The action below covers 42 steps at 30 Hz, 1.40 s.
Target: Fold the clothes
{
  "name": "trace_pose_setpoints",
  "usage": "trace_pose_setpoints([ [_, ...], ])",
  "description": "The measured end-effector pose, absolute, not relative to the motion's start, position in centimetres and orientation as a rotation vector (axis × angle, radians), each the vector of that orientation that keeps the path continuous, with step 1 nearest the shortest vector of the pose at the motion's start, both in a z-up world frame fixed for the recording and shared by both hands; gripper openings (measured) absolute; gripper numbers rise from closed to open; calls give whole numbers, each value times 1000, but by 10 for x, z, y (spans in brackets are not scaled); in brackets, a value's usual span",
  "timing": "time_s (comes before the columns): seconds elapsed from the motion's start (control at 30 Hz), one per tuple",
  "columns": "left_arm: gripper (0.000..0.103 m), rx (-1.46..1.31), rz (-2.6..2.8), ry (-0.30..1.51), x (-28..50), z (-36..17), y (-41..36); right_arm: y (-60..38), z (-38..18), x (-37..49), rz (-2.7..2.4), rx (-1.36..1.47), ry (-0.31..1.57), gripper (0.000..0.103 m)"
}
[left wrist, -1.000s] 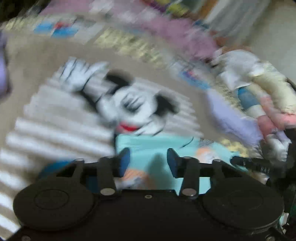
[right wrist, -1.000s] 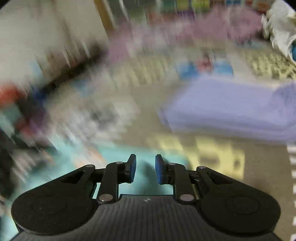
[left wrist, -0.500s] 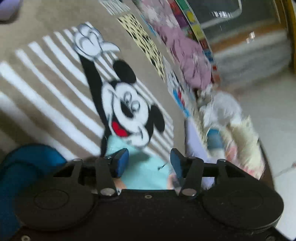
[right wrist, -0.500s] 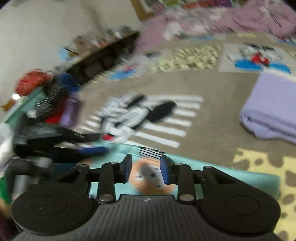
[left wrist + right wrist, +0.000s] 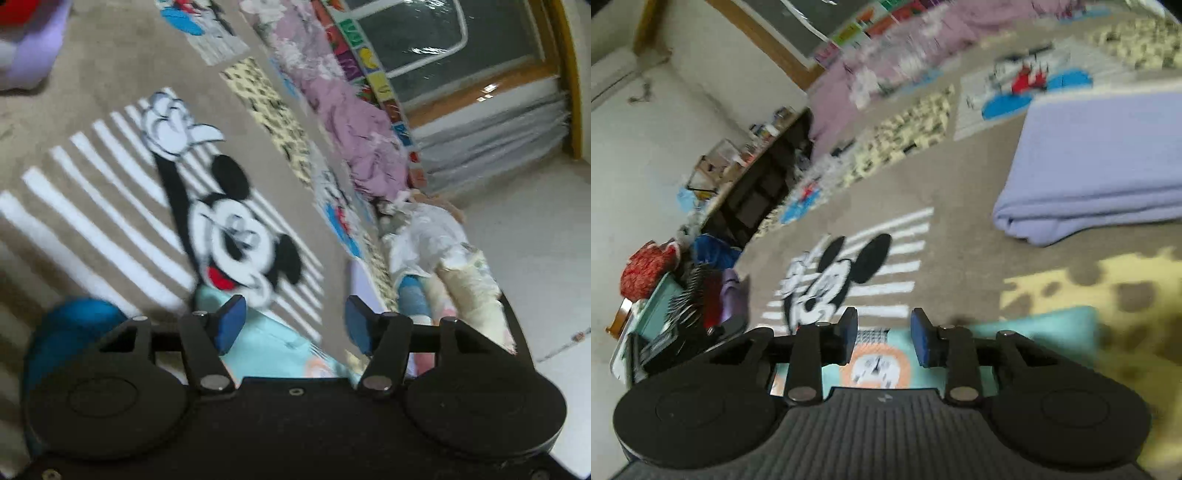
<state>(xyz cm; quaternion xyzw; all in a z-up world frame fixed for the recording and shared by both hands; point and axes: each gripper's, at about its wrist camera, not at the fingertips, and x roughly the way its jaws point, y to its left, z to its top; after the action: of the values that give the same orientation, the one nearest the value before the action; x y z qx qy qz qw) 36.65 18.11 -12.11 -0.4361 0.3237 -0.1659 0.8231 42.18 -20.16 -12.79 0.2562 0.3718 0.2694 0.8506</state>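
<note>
Your left gripper (image 5: pixel 291 325) sits over the near edge of the teal garment (image 5: pixel 266 350), and its jaws have just been opening — they stand wide apart now, with nothing pinched between the blue pads (image 5: pixel 231 323). The cloth lies flat on the rug (image 5: pixel 110 74) below them, not lifted.

Same story for your right gripper (image 5: pixel 884 338): jaws parted, less wide than the left, and they've been opening over the last second too. Between them you're looking down at the garment's (image 5: pixel 1034 325) print, an orange circle with a white clock face (image 5: pixel 875 367) in it. The pads aren't pressing on the fabric, as far as the right wrist view shows.

The teal piece is spread on the beige rug, its far edge just reaching the cartoon mouse (image 5: pixel 236 240) with white stripes behind it. A folded lavender stack (image 5: pixel 1108 166) rests further out on the rug, well apart from the teal one. A blue bundle (image 5: pixel 70 332) sits beside your left gripper's outer side.

On writing — there's a strip of colourful letter tiles (image 5: pixel 365 59) along the wall in the left view, but it's too blurred to read. No brand or label legible anywhere on the garment.
</note>
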Motion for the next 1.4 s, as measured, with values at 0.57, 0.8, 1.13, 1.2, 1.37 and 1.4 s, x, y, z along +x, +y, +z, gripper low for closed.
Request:
trace_pose_setpoints([
  [0.57,58,-82,-451,653,153,-98,1,-211,-129,167,578,207,613,38],
  [0.8,58,271,-428,635,89,-147,-55,-192,-167,92,469,-52,600,38],
  [1.13,57,273,-375,608,70,-162,-56,-192,-168,53,410,-156,444,43],
  [1.2,57,310,-376,569,63,-170,-58,-194,-178,61,411,-146,501,44],
  [1.37,57,261,-363,515,57,-155,-54,-206,-164,54,409,-81,418,44],
  [1.4,57,254,-360,496,55,-152,-55,-215,-162,57,388,-40,400,44],
])
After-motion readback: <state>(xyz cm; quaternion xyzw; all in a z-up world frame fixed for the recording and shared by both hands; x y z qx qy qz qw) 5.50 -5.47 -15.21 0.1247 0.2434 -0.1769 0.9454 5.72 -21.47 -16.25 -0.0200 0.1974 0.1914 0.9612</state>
